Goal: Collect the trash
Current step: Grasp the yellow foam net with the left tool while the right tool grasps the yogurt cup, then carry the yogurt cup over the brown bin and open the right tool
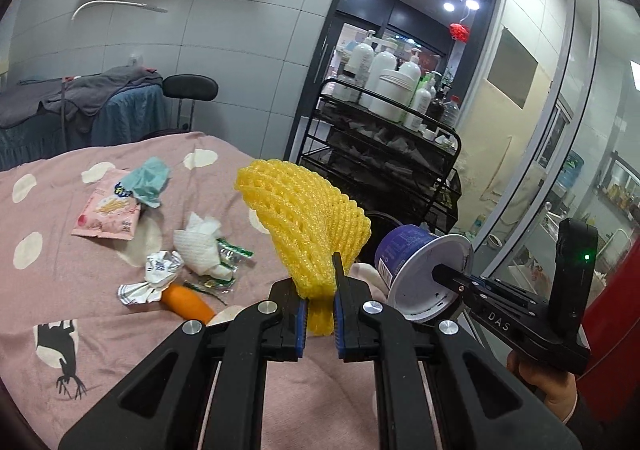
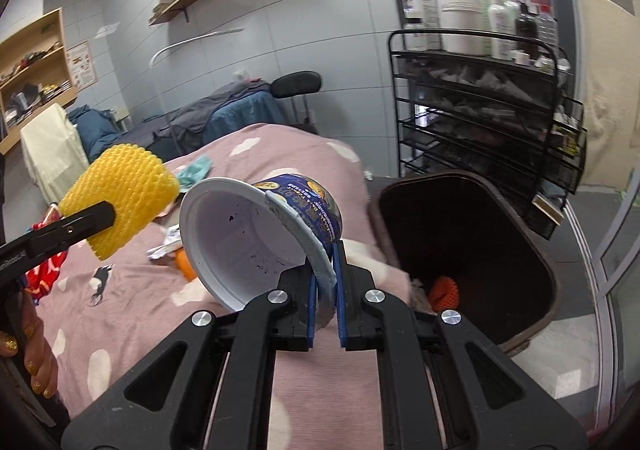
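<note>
My left gripper (image 1: 320, 290) is shut on a yellow foam fruit net (image 1: 308, 218), held up over the pink bedspread (image 1: 60, 210). My right gripper (image 2: 326, 282) is shut on the rim of an empty blue and white paper cup (image 2: 260, 234), which lies tilted with its mouth toward me. The cup (image 1: 424, 270) also shows at the right of the left wrist view, and the net (image 2: 124, 198) at the left of the right wrist view. A dark trash bin (image 2: 472, 250) stands open just right of the cup, with an orange net (image 2: 444, 292) inside.
On the bedspread lie a pink snack packet (image 1: 108, 214), a teal wrapper (image 1: 148, 182), a crumpled tissue (image 1: 200, 246), a foil wrapper (image 1: 156, 278) and an orange piece (image 1: 188, 302). A black wire cart (image 2: 480, 122) with white bottles stands behind the bin.
</note>
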### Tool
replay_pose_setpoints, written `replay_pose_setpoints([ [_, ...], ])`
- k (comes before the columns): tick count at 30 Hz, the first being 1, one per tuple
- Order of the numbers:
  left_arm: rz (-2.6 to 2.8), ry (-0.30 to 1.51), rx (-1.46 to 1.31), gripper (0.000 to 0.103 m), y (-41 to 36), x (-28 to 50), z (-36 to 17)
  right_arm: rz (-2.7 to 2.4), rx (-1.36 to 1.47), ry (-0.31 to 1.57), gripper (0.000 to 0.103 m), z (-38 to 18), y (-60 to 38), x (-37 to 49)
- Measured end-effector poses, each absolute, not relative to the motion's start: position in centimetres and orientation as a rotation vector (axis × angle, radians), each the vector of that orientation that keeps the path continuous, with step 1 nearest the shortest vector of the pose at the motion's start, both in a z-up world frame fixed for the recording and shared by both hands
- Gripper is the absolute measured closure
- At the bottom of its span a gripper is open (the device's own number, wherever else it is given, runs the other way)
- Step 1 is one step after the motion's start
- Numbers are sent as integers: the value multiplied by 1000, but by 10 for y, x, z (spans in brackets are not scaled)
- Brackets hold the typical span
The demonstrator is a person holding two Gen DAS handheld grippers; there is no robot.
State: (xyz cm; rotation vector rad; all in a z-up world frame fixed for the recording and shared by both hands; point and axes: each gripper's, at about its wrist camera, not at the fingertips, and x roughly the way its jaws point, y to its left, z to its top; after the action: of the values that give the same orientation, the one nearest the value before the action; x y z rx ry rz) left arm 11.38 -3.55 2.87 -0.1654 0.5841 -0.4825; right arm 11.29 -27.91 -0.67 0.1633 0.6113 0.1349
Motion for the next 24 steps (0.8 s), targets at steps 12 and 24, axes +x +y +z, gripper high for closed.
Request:
replay_pose_setpoints([
  [12, -587, 611, -106, 92, -95, 129, 25, -26, 274, 706, 94, -44, -357, 148],
  [24, -618, 661, -91, 92, -120, 141, 15, -124, 304, 932, 94, -108, -398, 215],
])
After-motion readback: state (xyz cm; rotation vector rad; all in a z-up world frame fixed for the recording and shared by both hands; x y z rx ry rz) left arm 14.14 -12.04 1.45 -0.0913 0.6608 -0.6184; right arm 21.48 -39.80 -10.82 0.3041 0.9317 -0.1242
